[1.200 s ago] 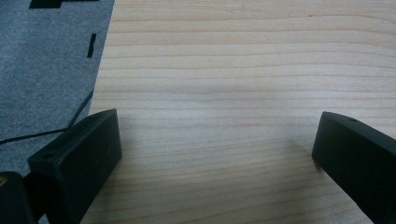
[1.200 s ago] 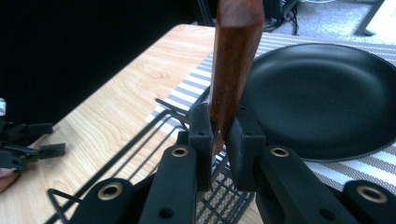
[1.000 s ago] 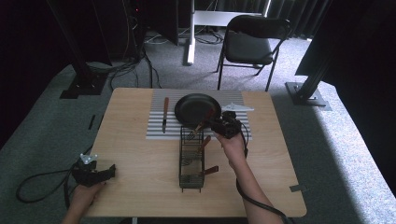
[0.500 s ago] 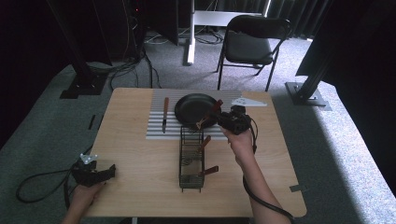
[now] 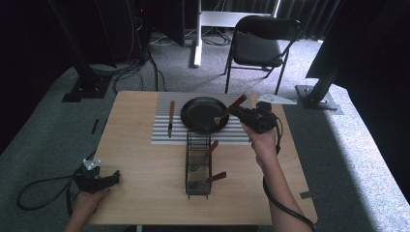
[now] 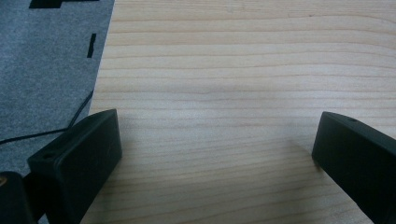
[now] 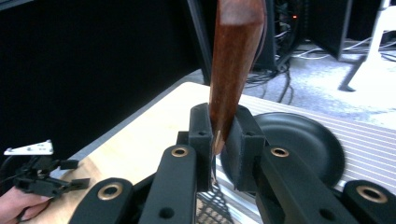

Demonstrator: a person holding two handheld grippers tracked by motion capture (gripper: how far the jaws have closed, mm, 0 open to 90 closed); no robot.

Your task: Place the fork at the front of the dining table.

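Wooden-handled fork [image 5: 226, 112] (brown handle up and to the right, metal tines down and to the left) held in the air above the black pan [image 5: 204, 114], its tines over the pan's right part. My right gripper [image 5: 241, 112] pinches the fork by the handle; in the right gripper view the handle [image 7: 232, 65] rises between the two jaws, which press against it from both sides. My right hand [image 5: 261, 140] grasps the gripper body at the right edge of the striped mat [image 5: 162, 133].

The pan sits on the mat at the far middle of the wooden table [image 5: 140, 193]. A wooden-handled knife [image 5: 170, 118] lies on the mat, to the left of the pan and apart from it. Just in front of the mat stands a black wire rack [image 5: 197, 166], with two more brown-handled utensils [image 5: 212, 147] leaning in it.

My left gripper [image 5: 99, 178] rests at the near left corner of the table, well apart from everything else; its jaws stand spread wide over bare wood, nothing between them. My left hand [image 5: 87, 200] holds it from below the table edge.
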